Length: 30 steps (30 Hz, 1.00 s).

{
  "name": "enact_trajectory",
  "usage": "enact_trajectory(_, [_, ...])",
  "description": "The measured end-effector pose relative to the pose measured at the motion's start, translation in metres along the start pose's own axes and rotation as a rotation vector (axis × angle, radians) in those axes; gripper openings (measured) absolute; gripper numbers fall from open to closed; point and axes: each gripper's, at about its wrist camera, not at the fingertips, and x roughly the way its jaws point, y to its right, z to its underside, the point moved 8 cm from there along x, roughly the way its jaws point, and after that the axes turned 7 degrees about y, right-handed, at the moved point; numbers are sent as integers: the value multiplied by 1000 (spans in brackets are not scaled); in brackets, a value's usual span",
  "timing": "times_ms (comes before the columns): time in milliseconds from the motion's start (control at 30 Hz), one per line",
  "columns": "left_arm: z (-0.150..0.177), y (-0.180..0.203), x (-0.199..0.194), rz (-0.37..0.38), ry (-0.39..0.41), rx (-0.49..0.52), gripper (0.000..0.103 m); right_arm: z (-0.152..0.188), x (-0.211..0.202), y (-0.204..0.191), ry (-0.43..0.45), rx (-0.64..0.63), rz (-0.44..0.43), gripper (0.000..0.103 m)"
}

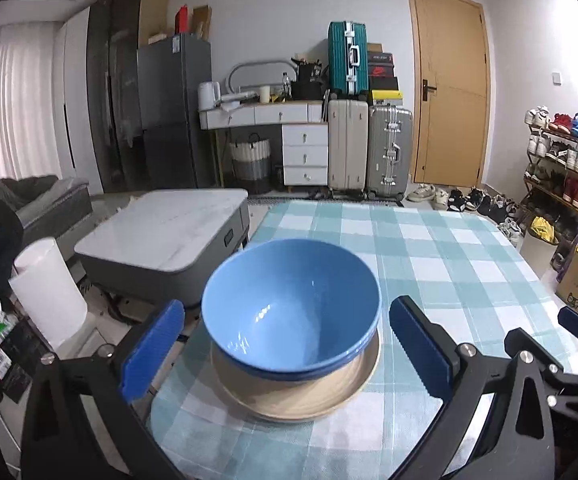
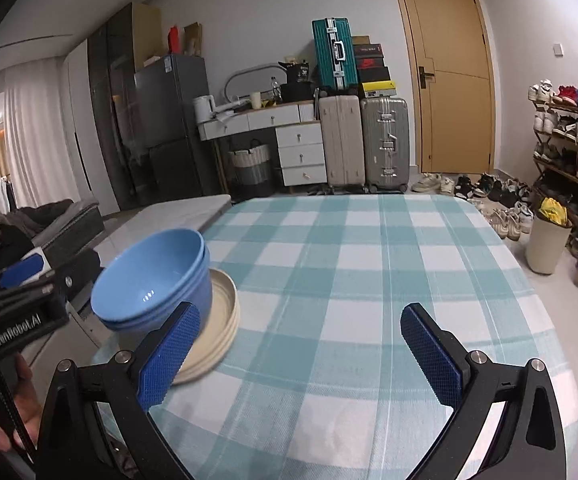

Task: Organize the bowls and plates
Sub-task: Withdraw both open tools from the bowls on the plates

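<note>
Two sets of jaws stood spread wide and empty over the checked counter (image 2: 369,264). The left gripper (image 1: 285,348) had the stack squarely ahead, between its pads but untouched: blue bowls (image 1: 291,306) nested upright on beige plates (image 1: 297,388). For the right gripper (image 2: 301,356), the same bowls (image 2: 153,280) and plates (image 2: 221,312) lay off beyond its left pad, only bare cloth between its pads. The left hand appeared nearer, so any further move on the stack likely fell to it.
</note>
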Motion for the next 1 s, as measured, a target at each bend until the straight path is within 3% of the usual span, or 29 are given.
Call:
enact_trajectory(133, [15,-1,4,6,-44,-32,103,9,-1,1,10,-17,39,102])
enact_trajectory(233, [28,9,10,25,-100,1,103,16,3,0,-7,-20,54,102])
enact_trajectory(433, [31,14,-1,19,-70,12,103,20,-1,-1,-4,1,62,102])
enact_trajectory(800, [36,18,-3,64,-108,-24,103,19,-16,2,12,31,65,102])
enact_trajectory(1000, [33,14,-4,37,-97,-12,103,20,-21,2,12,41,59,102])
